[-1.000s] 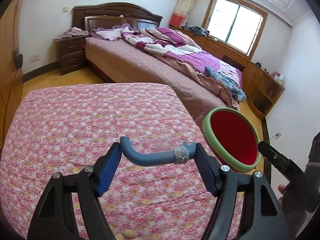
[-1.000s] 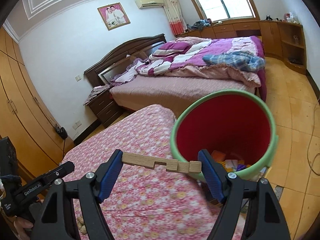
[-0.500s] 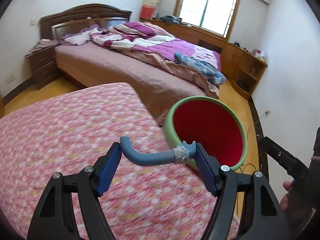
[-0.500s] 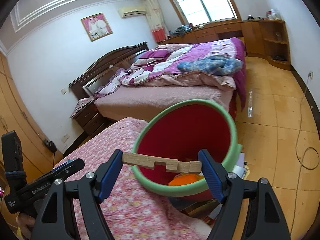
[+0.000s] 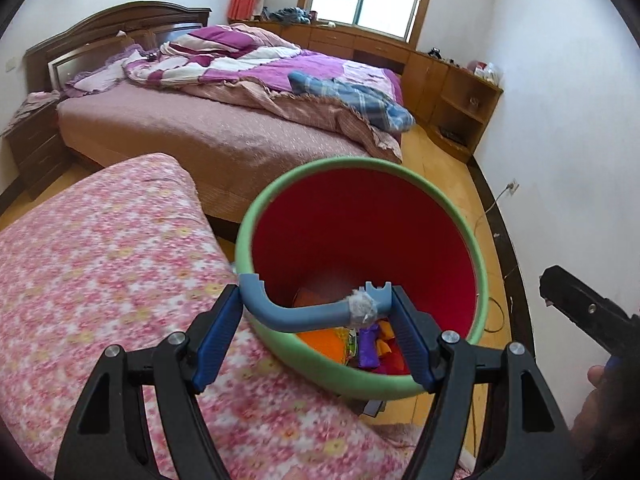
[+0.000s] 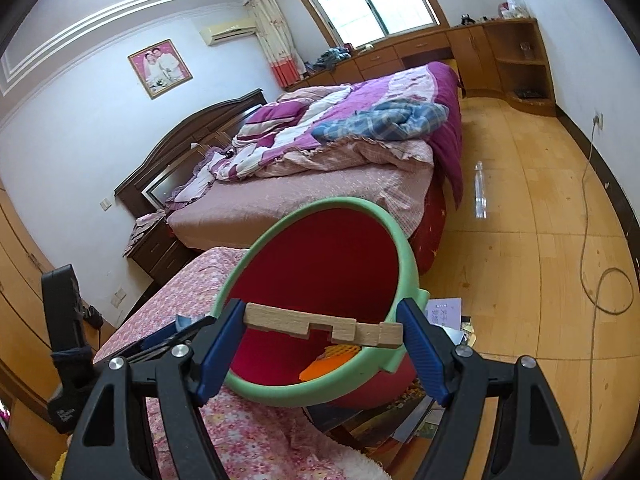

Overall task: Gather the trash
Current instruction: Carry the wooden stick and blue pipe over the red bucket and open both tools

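A red bin with a green rim (image 5: 256, 224) (image 6: 404, 256) stands on the floor beside the pink floral bed (image 5: 100, 260). Coloured scraps lie in its bottom. My left gripper (image 5: 316, 316) is shut on a curved blue plastic piece (image 5: 296, 314) with a taped end, held over the bin's near rim. My right gripper (image 6: 322, 326) is shut on a notched wooden block (image 6: 320, 324), held over the bin's opening. The right gripper's body shows at the right edge of the left wrist view (image 5: 584, 312).
A large bed with purple bedding (image 5: 248, 80) lies beyond the bin. Papers (image 6: 444, 308) lie on the wooden floor by the bin. A cable (image 6: 600, 264) runs along the floor at right. Wooden cabinets (image 5: 452, 92) line the far wall.
Both grippers have swung right from over the floral bed to over the bin, each still holding its piece. The bin now looms larger and closer in both views.
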Motion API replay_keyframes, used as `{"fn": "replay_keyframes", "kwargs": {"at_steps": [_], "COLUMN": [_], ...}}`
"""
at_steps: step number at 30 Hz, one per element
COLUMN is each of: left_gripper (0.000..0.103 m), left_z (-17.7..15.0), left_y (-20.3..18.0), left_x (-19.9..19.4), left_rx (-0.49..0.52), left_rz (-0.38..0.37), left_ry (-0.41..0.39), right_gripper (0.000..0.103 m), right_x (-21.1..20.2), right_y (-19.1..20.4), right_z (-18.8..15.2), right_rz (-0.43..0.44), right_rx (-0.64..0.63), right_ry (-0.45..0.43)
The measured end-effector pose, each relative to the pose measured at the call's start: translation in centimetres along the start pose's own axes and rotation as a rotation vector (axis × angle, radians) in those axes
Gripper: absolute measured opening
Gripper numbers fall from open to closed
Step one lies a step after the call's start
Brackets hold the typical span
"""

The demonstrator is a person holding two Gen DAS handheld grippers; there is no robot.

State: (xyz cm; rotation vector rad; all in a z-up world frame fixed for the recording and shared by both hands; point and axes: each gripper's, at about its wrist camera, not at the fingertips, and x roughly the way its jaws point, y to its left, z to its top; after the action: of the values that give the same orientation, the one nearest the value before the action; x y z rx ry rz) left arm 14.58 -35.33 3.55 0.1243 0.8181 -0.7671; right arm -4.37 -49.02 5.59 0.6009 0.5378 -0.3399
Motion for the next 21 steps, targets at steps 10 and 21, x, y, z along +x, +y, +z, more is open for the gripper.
{"fn": "replay_keyframes", "kwargs": {"at_steps": [10,21], "left_gripper": [0.08,0.08], "left_z": [-0.6,-1.0], "left_y": [0.4,2.6], "left_x": [1.6,-0.4], "left_rx": [-0.016,-0.097], "left_rz": [0.021,0.036], "left_ry": [0.001,0.01], "right_gripper": [0.079,0.079], "right_x": [2.0,4.6], "right_y": [-0.7,1.0], "right_z": [-0.1,0.1], "right_rz": [0.001,0.014], "right_rx": [0.019,-0.03], "right_ry": [0.027,0.067]}}
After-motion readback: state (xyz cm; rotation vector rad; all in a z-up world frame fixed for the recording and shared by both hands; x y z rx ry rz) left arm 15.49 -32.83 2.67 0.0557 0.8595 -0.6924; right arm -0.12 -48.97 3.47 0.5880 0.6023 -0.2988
